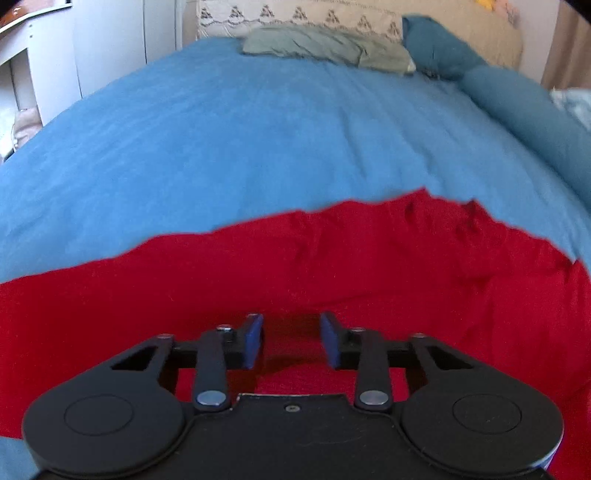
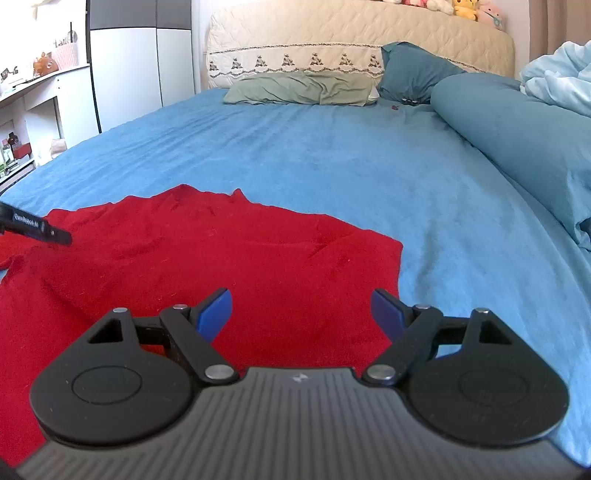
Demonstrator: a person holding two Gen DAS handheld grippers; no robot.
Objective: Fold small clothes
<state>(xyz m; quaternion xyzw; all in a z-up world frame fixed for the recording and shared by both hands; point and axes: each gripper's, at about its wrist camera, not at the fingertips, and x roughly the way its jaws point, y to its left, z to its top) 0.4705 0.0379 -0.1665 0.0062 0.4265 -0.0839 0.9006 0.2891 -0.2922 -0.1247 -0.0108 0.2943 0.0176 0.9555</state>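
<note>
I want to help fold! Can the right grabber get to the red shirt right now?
Probably yes. The right gripper is open and sits right over the red shirt, which lies spread on the blue bedsheet with nothing in between.

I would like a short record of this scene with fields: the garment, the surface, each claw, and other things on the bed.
garment: red garment, spread mostly flat, some wrinkles
surface: blue bed sheet
left claw: open, low over the red cloth, nothing gripped
right claw: open wide, above the garment's right part, nothing gripped
pillows: green pillow and dark teal pillow by the headboard
bedding: teal duvet along the right side
</note>
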